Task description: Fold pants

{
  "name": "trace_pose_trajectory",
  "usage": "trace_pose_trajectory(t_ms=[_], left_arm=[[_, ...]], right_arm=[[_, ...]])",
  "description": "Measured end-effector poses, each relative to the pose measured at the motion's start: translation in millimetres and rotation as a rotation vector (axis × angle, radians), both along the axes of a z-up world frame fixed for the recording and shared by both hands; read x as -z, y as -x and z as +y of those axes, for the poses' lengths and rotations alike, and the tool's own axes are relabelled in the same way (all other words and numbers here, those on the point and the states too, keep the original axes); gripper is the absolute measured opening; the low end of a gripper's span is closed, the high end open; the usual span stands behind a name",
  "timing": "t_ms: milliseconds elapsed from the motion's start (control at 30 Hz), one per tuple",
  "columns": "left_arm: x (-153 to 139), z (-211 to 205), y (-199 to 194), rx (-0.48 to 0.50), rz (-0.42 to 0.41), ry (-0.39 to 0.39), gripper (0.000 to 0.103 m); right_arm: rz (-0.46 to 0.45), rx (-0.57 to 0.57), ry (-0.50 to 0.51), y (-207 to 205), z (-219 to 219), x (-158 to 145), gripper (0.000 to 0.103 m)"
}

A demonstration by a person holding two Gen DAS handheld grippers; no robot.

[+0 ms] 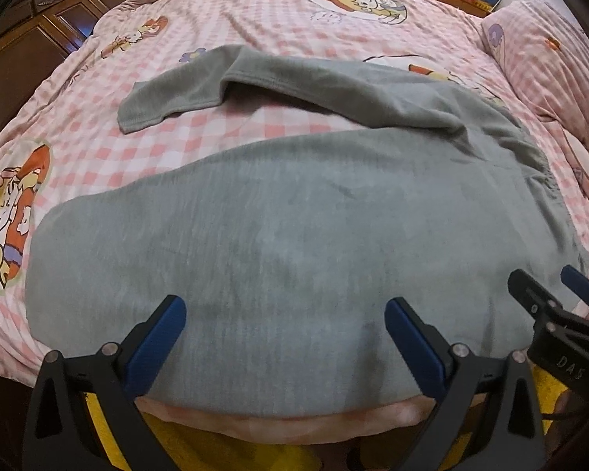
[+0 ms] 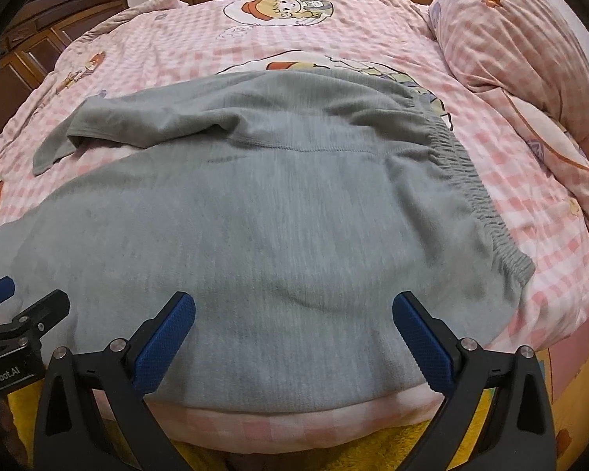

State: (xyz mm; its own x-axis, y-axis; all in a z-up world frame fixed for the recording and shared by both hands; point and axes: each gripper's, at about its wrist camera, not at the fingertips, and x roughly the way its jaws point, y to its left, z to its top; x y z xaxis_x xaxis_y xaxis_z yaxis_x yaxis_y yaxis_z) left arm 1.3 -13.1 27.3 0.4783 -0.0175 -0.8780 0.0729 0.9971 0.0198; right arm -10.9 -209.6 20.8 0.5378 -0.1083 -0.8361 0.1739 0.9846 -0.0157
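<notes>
Both pairs of blue-padded fingers stood spread wide and held nothing. The left gripper (image 1: 284,331) and the right gripper (image 2: 294,325) hovered side by side over the near edge of the grey knitted pants (image 1: 275,235), which lay straight ahead of both on the pink checked bed cover (image 1: 255,11).

The garment's long axis ran across the view. Its elastic waistband (image 2: 471,188) lay to the right, nearer the right gripper. The two legs stretched leftward, with the near leg flat under both grippers. The far leg (image 1: 176,94) lay rumpled beyond it, its cuff turned up, a wedge of bed cover showing between the two. By my judgement the legs had yet to be laid one on the other, and the left gripper was better placed for the cuffs.

The near leg's cuff was hard to make out at the left in both views. The pink checked pillow (image 2: 522,51) lay well apart on the right. The bed's near edge hid whatever lay below it.
</notes>
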Motion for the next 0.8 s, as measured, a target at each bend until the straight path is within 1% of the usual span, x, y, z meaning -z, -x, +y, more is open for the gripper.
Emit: trace_pose_trajectory(t_ms=[800], left_arm=[[0.9,-0.6,0.8,-0.008,0.019,-0.005,0.103]], right_arm=[[0.017,0.009,-0.026,0.7,-2.8,0.3,0.102]])
